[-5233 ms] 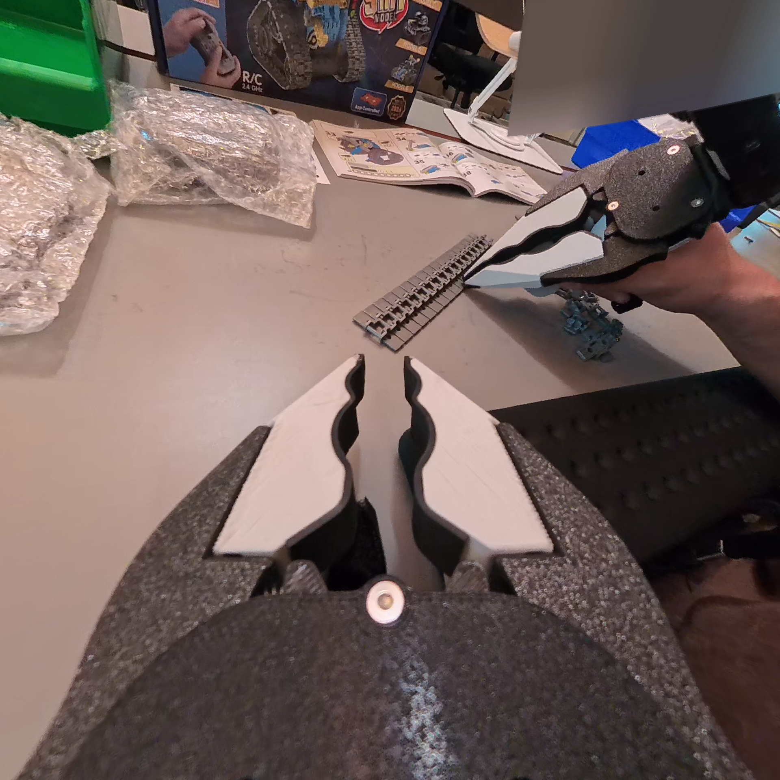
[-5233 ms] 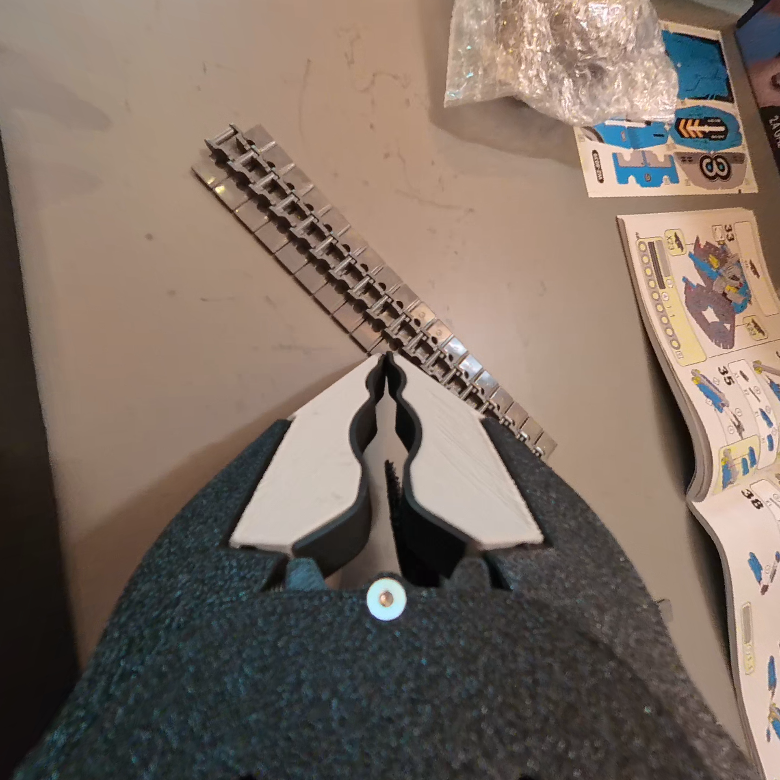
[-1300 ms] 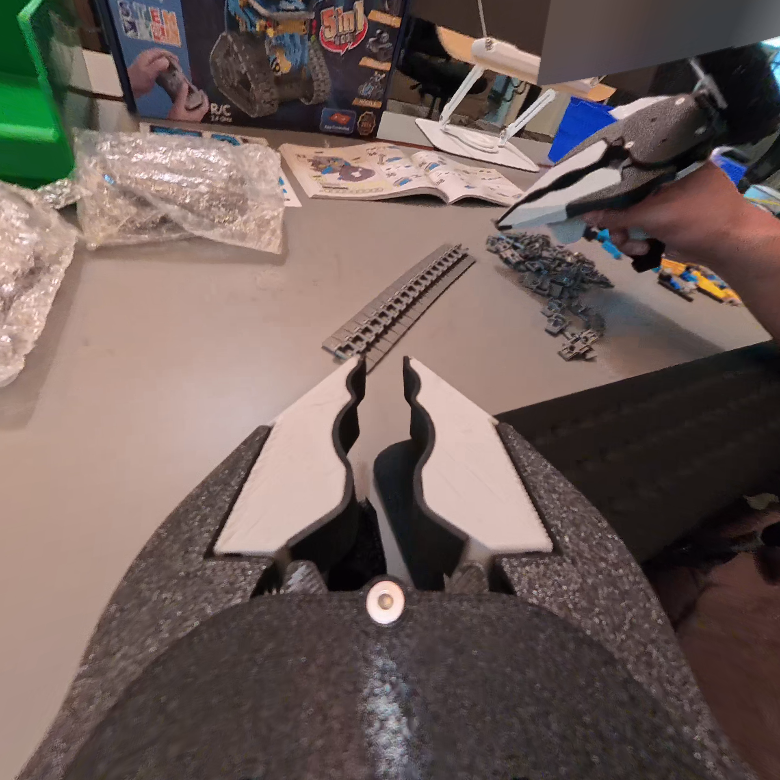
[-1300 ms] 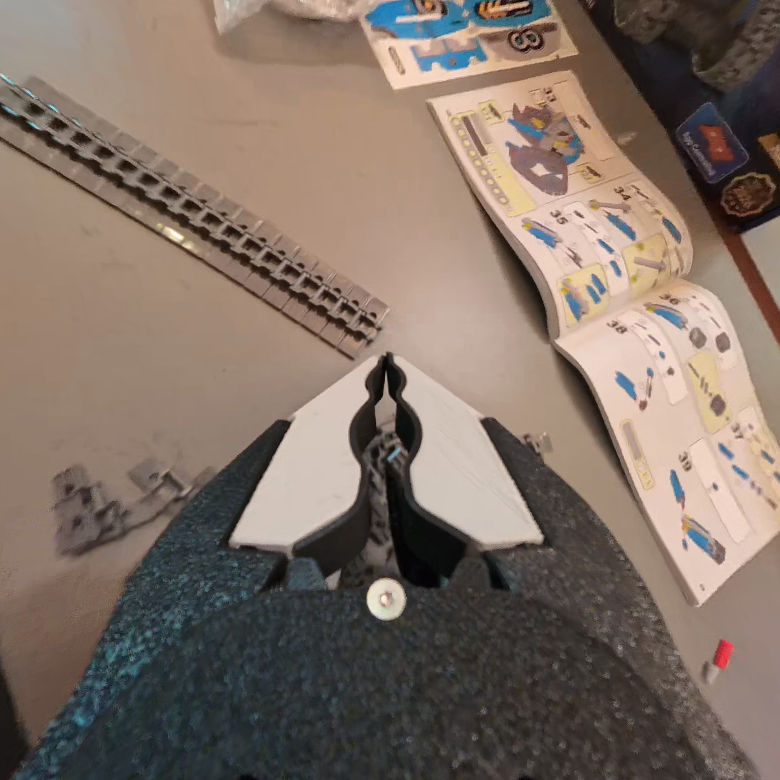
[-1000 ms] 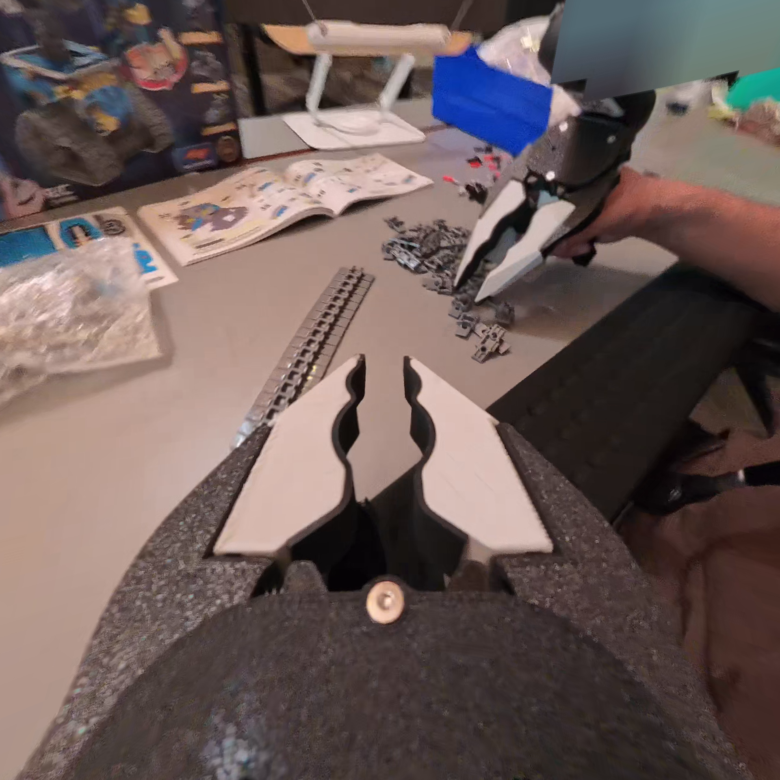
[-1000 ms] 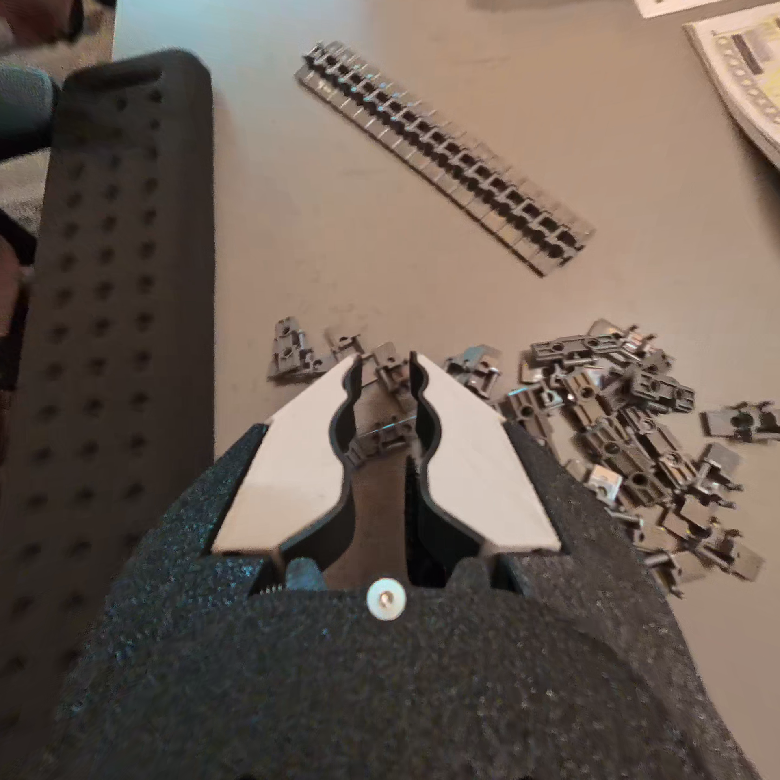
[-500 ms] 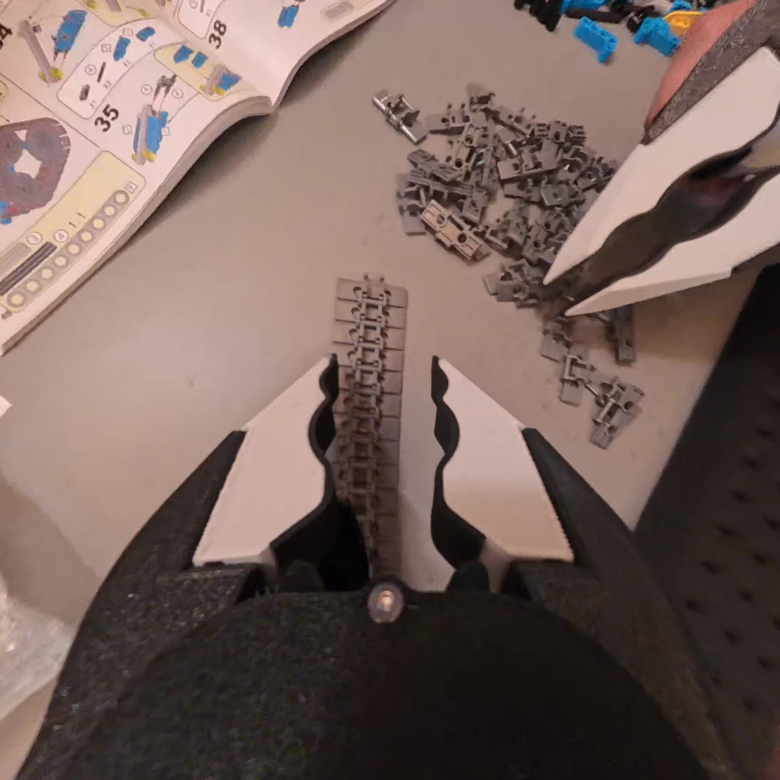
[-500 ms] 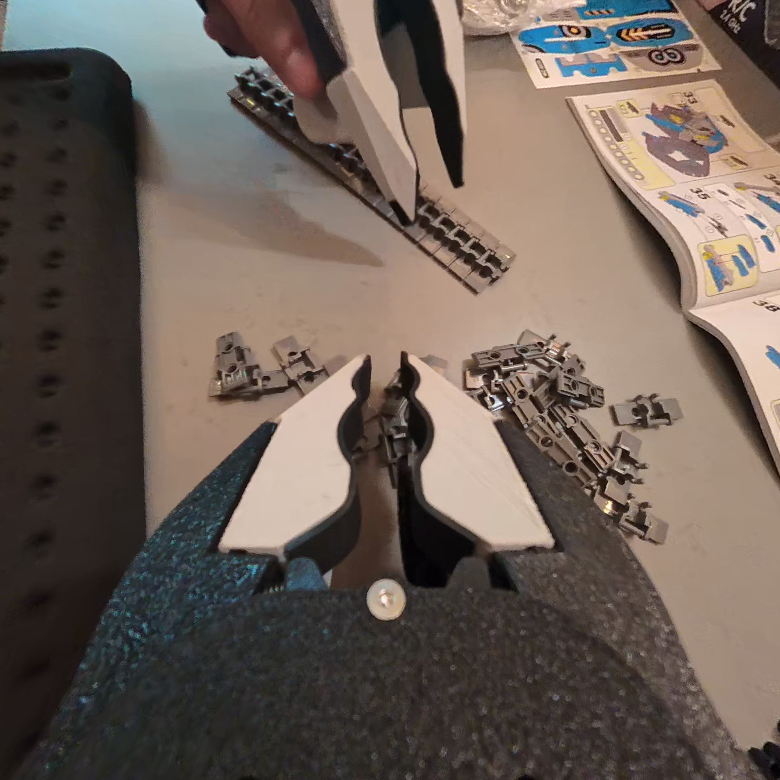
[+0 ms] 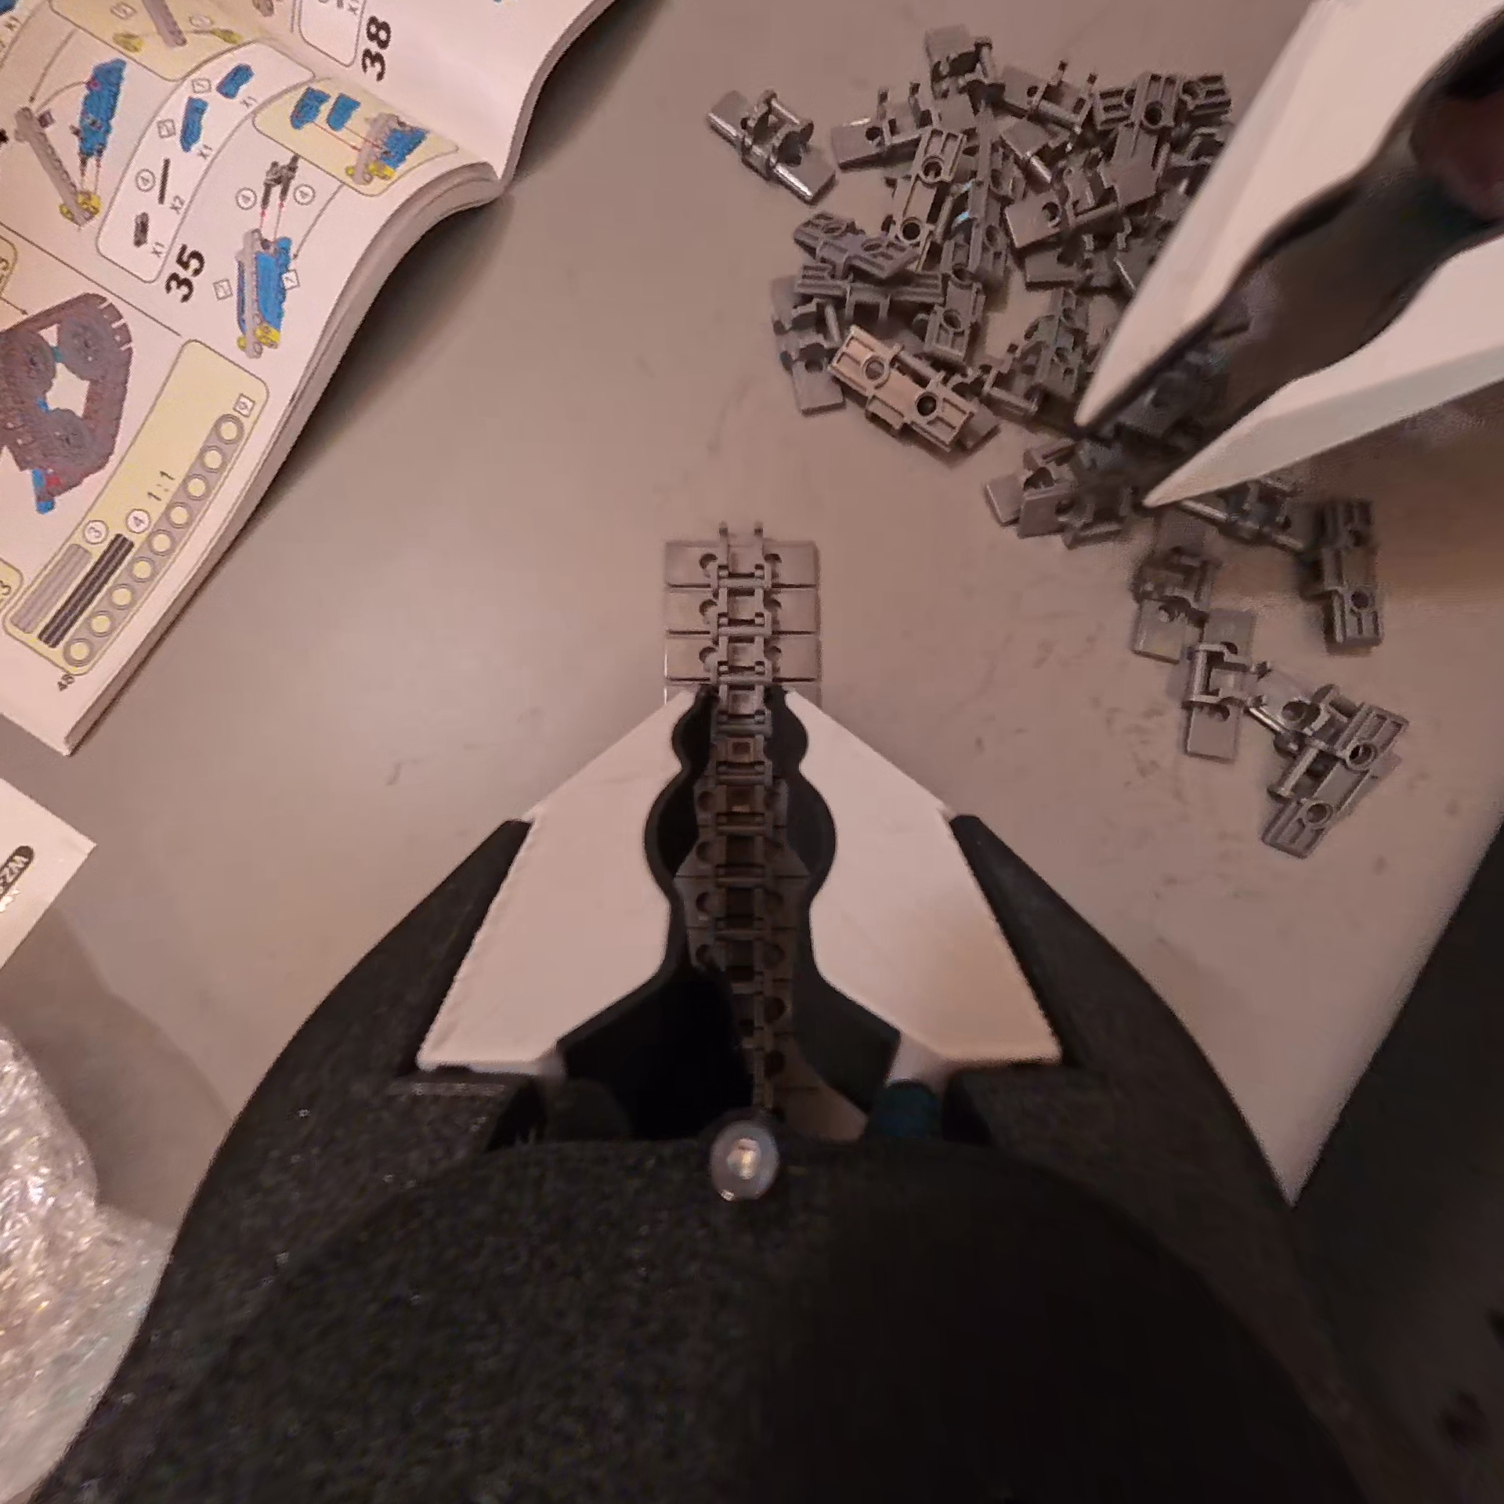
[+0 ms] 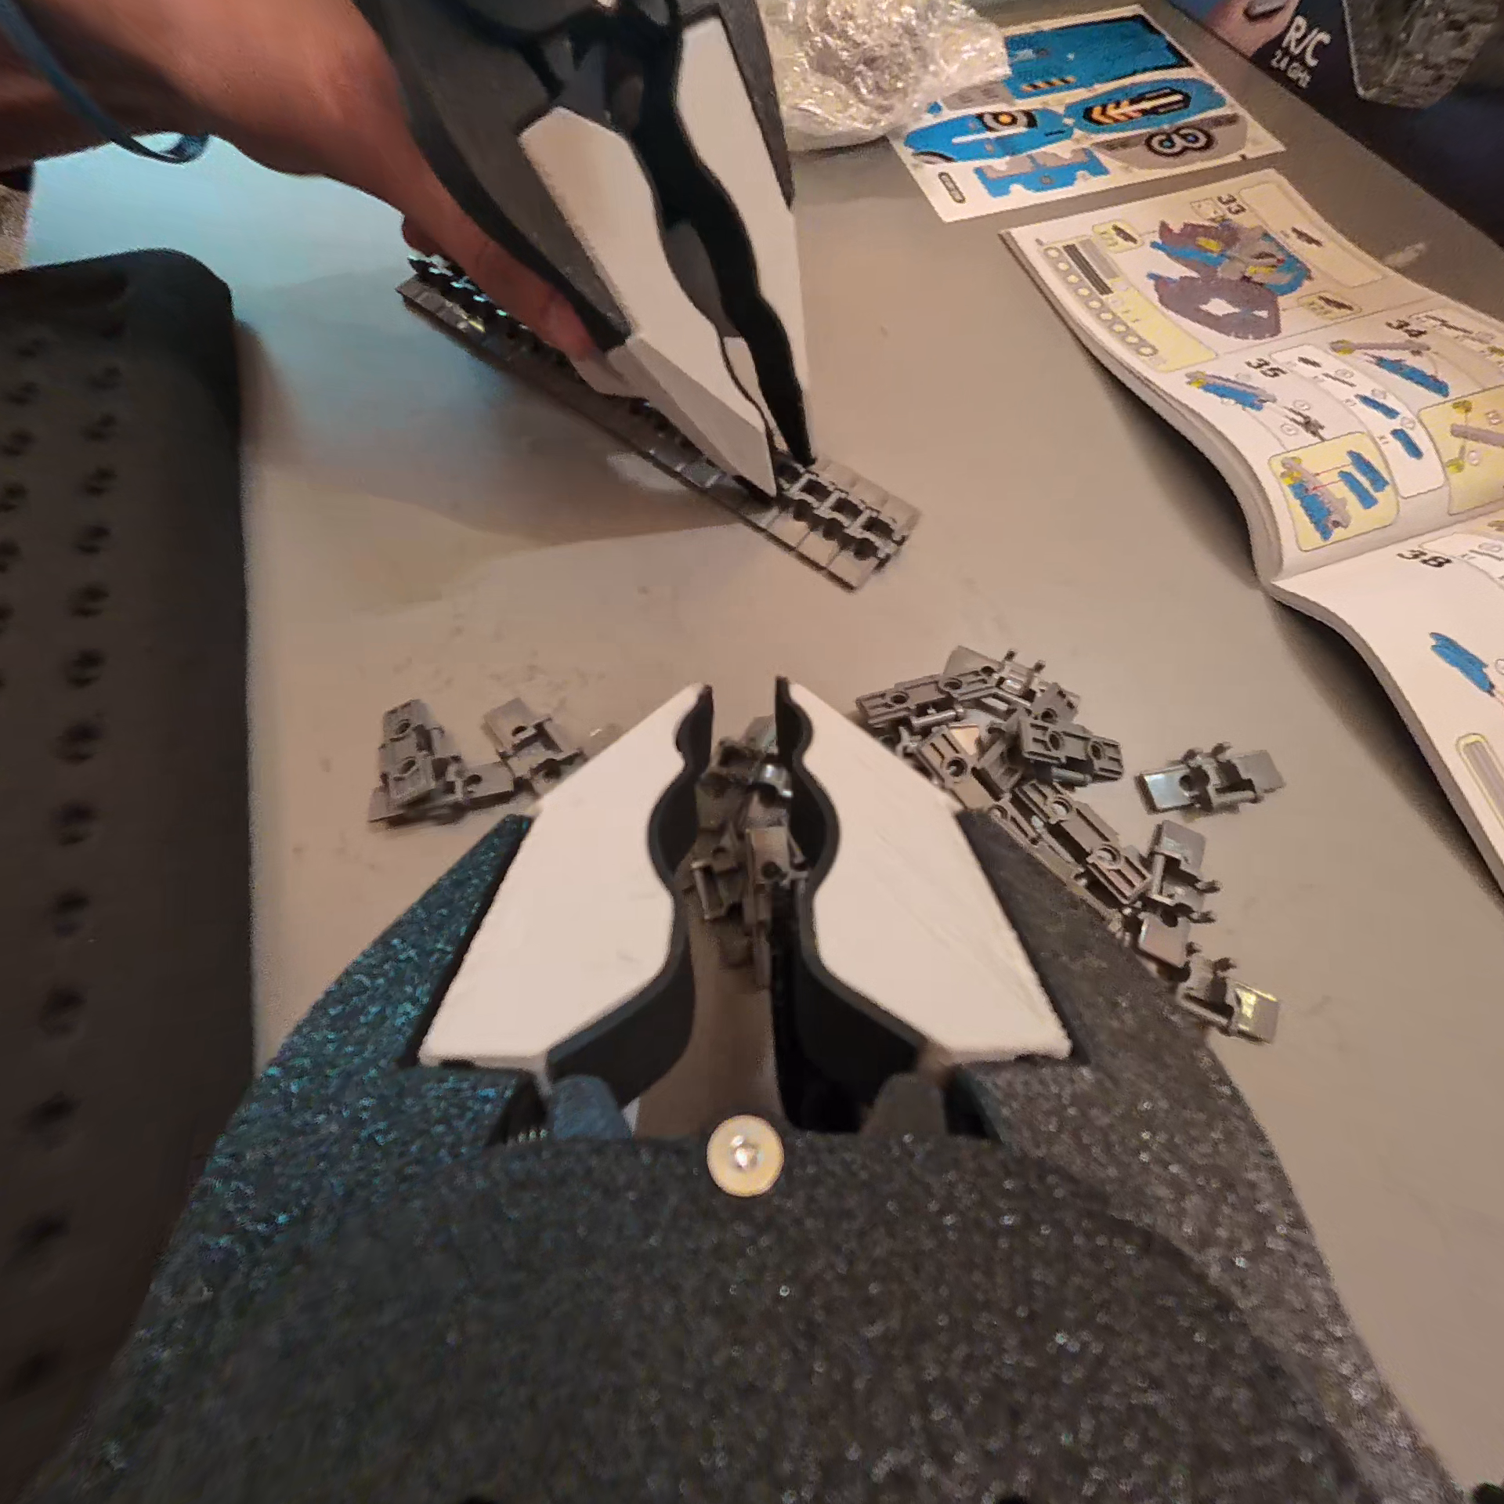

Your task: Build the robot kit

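A grey track strip (image 9: 741, 602) of joined links lies on the grey table (image 9: 488, 570). My left gripper (image 9: 741, 698) stands over it near its end, with the fingers shut on its middle ridge. In the right wrist view a hand holds the left gripper (image 10: 777, 480) down on the strip (image 10: 846, 529). My right gripper (image 10: 742, 692) is at the edge of a pile of loose grey track links (image 10: 1017, 749). Its fingers are nearly closed with links (image 10: 749, 814) between them. In the left wrist view its tips (image 9: 1123, 464) touch the pile (image 9: 977, 244).
An open instruction booklet (image 10: 1302, 391) lies beyond the pile, with a sticker sheet (image 10: 1082, 138) and a bubble-wrap bag (image 10: 879, 57) behind it. A black perforated pad (image 10: 106, 651) runs along the table's near edge. A few separate links (image 10: 456, 765) lie beside it.
My left gripper swung over the track strip, came down and closed on it. My right gripper left the strip's end, opened over the loose links and narrowed around some.
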